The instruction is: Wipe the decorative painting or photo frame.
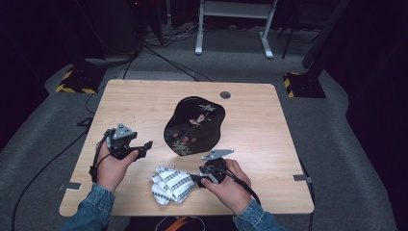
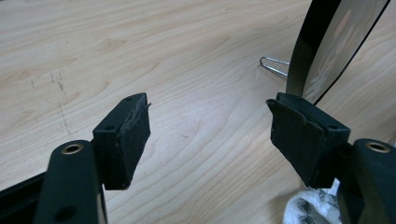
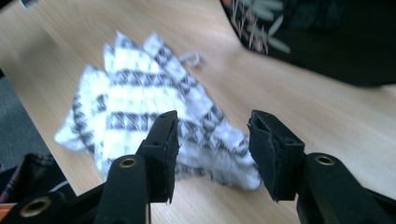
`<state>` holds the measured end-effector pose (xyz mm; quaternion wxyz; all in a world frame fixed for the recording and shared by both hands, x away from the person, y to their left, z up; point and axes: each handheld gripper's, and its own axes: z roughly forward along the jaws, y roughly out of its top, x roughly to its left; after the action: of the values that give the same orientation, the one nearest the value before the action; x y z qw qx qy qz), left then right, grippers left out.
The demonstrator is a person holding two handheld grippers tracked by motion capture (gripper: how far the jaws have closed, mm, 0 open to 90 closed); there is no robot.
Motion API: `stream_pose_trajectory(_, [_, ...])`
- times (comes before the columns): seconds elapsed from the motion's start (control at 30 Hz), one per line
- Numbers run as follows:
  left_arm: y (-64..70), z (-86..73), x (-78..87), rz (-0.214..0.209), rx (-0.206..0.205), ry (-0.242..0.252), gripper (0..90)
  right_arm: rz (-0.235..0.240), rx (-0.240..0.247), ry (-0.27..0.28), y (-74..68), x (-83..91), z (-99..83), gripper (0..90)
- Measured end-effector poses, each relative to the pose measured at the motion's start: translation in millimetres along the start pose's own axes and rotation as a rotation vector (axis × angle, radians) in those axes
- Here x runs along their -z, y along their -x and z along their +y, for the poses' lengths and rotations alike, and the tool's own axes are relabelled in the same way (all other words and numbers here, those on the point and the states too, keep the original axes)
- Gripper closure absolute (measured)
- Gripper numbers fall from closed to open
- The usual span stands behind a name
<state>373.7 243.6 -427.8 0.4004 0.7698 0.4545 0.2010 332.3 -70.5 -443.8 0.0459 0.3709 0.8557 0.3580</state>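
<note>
I count one crumpled white cloth with a black woven pattern [image 1: 169, 185] on the light wooden worktop [image 1: 255, 130], lying near the worktop's near edge, a little left of its middle. My right gripper [image 1: 193, 180] comes at it from the right side; in the right gripper view [image 3: 212, 140] its jaws are released and stand apart, with the cloth's near edge between and just beyond them, not yet pinched. My left gripper [image 1: 146, 146] hovers left of centre, above the cloth's far-left side and apart from it; in the left gripper view [image 2: 210, 135] its jaws are also released, wide apart over bare wood, holding nothing. There is one glossy black lacquer tray of wavy outline with a painted floral design [image 1: 195, 125], resting at the middle of the worktop, just beyond the cloth. One small bent metal wire clip [image 2: 274, 65] lies on the wood beside the tray's rim. One round grey cable grommet [image 1: 225, 95] sits near the far edge. The worktop stands on grey carpet [image 1: 346, 144] in a dim room, with black cables trailing across the floor and one white metal frame [image 1: 235, 24] beyond the far edge.
</note>
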Motion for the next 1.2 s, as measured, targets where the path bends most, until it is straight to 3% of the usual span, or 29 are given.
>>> stream_pose_trajectory(0.23, [0.2, -2.2, -4.4, -0.004, 0.003, -0.009, 29.0, -0.017, -0.022, -0.052, 0.3, -16.1, -5.0, 47.5])
stream_pose_trajectory(0.4, [-0.4, -2.7, -4.9, -0.004, 0.002, -0.012, 28.9, -0.055, 0.029, -0.087, 1.8, -30.5, -10.6, 47.5])
stream_pose_trajectory(0.57, [-1.1, -3.5, -5.4, -0.003, 0.005, -0.009, 28.7, -0.069, 0.111, -0.114, 0.3, -36.4, -13.6, 54.6])
stream_pose_trajectory(0.77, [-1.9, -4.3, -5.8, -0.003, 0.003, -0.015, 28.6, -0.060, 0.196, -0.124, 1.6, -36.4, -13.6, 72.5])
stream_pose_trajectory(0.97, [-1.9, -4.5, -6.2, -0.004, 0.005, -0.013, 28.5, -0.038, 0.234, -0.124, 2.5, -36.4, -13.5, 79.9])
stream_pose_trajectory(1.2, [-3.5, -4.9, -6.2, -0.003, 0.006, -0.010, 28.5, -0.033, 0.267, -0.105, 3.5, -27.2, -9.7, 82.1])
